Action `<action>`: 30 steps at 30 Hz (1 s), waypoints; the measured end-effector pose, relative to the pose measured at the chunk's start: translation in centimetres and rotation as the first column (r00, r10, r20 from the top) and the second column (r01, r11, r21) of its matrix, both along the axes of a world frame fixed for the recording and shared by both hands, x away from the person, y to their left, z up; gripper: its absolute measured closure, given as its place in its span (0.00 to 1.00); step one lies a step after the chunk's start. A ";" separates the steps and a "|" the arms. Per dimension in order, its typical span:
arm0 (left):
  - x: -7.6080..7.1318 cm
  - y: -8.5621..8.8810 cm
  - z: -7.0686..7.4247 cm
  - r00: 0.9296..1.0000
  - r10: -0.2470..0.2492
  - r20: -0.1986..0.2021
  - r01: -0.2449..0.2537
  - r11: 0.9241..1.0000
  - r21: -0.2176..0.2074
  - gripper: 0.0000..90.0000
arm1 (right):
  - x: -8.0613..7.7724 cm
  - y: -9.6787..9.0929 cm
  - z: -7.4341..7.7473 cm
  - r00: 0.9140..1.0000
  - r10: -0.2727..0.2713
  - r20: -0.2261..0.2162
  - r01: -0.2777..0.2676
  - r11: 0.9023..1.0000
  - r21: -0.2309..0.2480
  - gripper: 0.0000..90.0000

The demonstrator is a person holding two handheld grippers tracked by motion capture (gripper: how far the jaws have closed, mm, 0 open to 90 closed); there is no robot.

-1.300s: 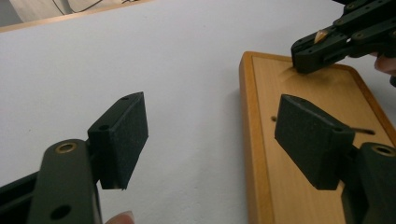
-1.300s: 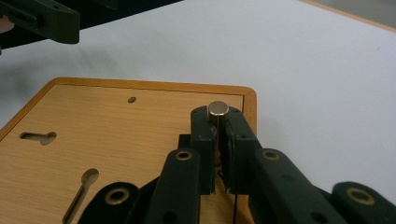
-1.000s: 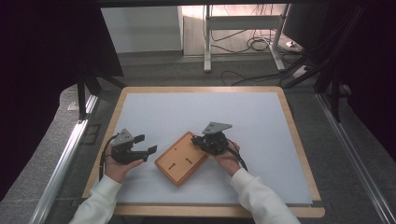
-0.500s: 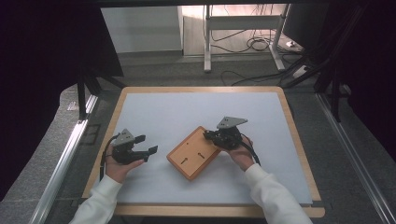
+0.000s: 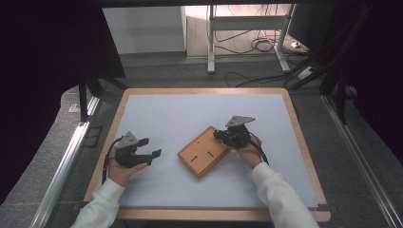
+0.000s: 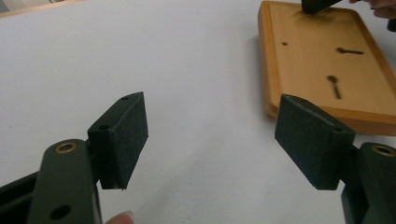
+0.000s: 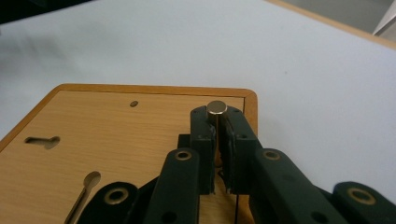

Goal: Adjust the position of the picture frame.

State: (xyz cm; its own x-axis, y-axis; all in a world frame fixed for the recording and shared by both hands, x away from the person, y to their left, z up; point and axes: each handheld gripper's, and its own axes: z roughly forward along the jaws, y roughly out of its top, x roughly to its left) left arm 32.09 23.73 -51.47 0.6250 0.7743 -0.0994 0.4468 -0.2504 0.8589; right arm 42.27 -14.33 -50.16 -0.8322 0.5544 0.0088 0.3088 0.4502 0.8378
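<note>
Table (image 5: 142, 102): wood-framed, white top. Wooden board (image 5: 207, 152) lies near centre, tilted so its long axis runs from 7 to 1 o'clock, back face up with 2 keyhole slots.

Right gripper (image 5: 227, 136) sits at the board's 1 o'clock corner, jaws nearly together, pinched on a small metal peg (image 7: 216, 108) that stands on the board near that corner.

Left gripper (image 5: 154, 156) rests at 9 o'clock of the board, well apart from it, jaws wide and empty (pads (image 6: 122, 135) aimed at the board's near end).

Risks, as I judge them: the peg is round and gripped only at the pad tips; a sideways tug could slip it free. Dragging by 1 corner could swing the board.

Nothing else lies on the white top; cables (image 5: 247, 45) lie on the floor beyond 12 o'clock.
</note>
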 end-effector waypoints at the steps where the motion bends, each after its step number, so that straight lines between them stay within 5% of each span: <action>1: 0.0 0.0 0.0 1.000 -0.001 -0.001 0.001 1.000 0.001 0.29 | 0.2 0.0 -0.3 1.000 -0.003 -0.005 0.003 1.000 -0.005 0.94; 16: 0.0 -0.3 -0.2 1.000 -0.016 -0.007 0.016 1.000 0.017 0.28 | 1.3 -0.4 -2.1 0.996 -0.022 -0.082 0.022 1.000 0.003 0.92; 19: 0.0 -0.4 -0.3 1.000 -0.016 -0.006 0.016 1.000 0.021 0.28 | 1.3 -0.7 -1.7 0.996 -0.037 -0.079 0.042 0.997 0.062 0.67; 24: 0.0 -0.6 -0.2 1.000 -0.028 -0.009 0.028 0.999 0.035 0.33 | 0.0 -1.0 -0.2 0.994 -0.110 0.000 0.110 0.994 -0.007 0.44; 27: 0.0 -0.8 -0.3 0.999 -0.030 -0.012 0.031 0.998 0.050 0.34 | -1.3 -1.8 0.4 0.984 -0.174 0.035 0.174 0.985 -0.006 0.38; 30: 0.1 -1.0 -0.4 0.999 -0.032 -0.019 0.033 0.998 0.059 0.35 | -2.5 -2.9 0.7 0.977 -0.215 0.011 0.215 0.977 -0.006 0.36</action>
State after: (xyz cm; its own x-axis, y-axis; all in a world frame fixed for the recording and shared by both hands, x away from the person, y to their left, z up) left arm 32.17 22.71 -51.86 0.6484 0.7585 -0.0653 0.4529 -0.3153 0.8339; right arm 39.74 -17.24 -49.49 -0.6938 0.7201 -0.0037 0.3905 0.3806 0.8383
